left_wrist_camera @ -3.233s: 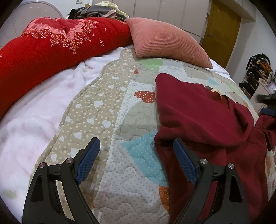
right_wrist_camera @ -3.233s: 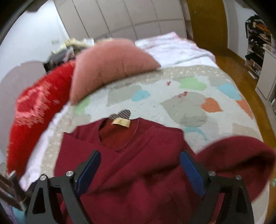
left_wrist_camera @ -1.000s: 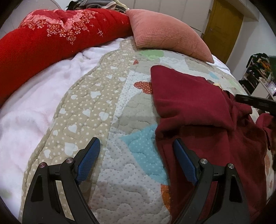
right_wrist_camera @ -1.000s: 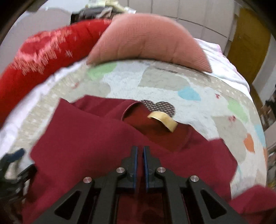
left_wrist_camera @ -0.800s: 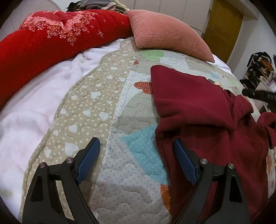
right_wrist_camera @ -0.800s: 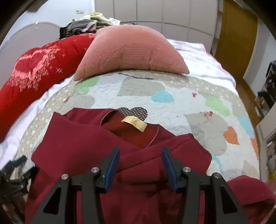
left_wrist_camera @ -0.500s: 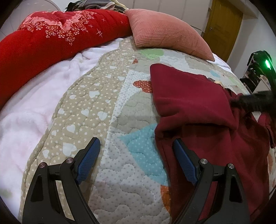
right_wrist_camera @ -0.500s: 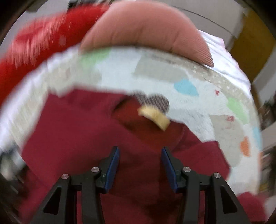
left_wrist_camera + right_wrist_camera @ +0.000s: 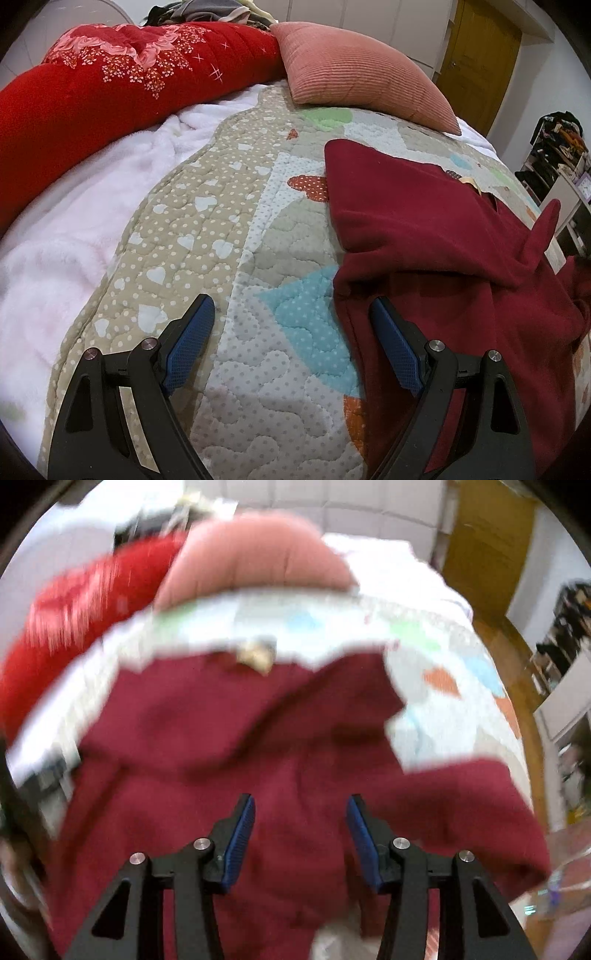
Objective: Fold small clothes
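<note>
Left wrist: fleecy maroon sweater (image 9: pixel 424 221), creased.

sweater (image 9: pixel 436 229) lies on quilt (image 9: pixel 207 221), pillow (image 9: pixel 354 70) behind it.

Matt fleecy sweater (image 9: pixel 436 221); stitched cotton quilt (image 9: pixel 221 229); ribbed cushion (image 9: pixel 354 85)

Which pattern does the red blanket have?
White and pink flowers on the red blanket; the left wrist view shows it best.
</note>
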Tool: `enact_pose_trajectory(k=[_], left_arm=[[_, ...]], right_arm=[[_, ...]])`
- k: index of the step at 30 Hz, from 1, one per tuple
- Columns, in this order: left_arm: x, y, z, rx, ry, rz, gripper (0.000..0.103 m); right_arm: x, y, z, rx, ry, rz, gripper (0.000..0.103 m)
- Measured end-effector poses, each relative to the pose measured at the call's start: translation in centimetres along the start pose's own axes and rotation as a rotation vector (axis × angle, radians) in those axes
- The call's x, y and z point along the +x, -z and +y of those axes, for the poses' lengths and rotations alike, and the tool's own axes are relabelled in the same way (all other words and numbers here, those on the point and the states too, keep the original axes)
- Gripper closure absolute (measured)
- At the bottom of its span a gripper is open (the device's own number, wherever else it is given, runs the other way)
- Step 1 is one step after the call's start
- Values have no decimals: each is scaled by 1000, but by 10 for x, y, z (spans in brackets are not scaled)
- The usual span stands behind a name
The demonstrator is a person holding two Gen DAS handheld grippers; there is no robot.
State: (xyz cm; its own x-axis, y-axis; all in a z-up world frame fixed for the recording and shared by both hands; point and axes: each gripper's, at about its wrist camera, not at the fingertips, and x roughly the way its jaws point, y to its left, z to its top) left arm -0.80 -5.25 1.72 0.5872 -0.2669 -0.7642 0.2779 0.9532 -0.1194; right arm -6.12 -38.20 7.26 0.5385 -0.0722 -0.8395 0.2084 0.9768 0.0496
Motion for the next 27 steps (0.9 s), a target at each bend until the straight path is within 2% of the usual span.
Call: enact_pose_trajectory(k=[1, 2, 7, 9, 11, 14, 16, 18, 20, 22, 25, 27], left_arm=[[0, 0, 0, -1, 1, 1, 16], [0, 0, 0, 0, 1, 2, 16], [3, 0, -2, 11, -2, 10, 16], [3, 1, -2, 12, -2, 10, 16], [3, 0, -1, 10, 1, 9, 16], [3, 0, -1, 3, 7, 9, 16], [3, 0, -1, 5, 4, 9, 16], [2, 0, -1, 8, 1, 7, 16], [2, 0, -1, 5, 2, 8, 16], [3, 0, -1, 5, 2, 8, 16], [2, 0, -1, 6, 2, 6, 16], [2, 0, -1, 6, 2, 7, 16]], right_arm=[[1, -12, -4, 47, -19, -27, 36], [3, -21, -2, 74, -22, -41, 32], [28, -69, -6, 199, -27, -101, 32], [44, -85, 8, 168, -23, -96, 32], [60, -94, 28, 61, -11, -52, 33], [80, -78, 41, -125, 168, 73, 37], [72, -50, 34, -160, 187, 99, 37], [66, -17, 14, -133, 208, 146, 37], [55, 2, -6, -64, 127, 150, 37], [36, 8, -19, 10, 63, 109, 37], [8, -12, -16, 57, 2, -21, 37], [5, -28, -10, 87, -41, -55, 33]])
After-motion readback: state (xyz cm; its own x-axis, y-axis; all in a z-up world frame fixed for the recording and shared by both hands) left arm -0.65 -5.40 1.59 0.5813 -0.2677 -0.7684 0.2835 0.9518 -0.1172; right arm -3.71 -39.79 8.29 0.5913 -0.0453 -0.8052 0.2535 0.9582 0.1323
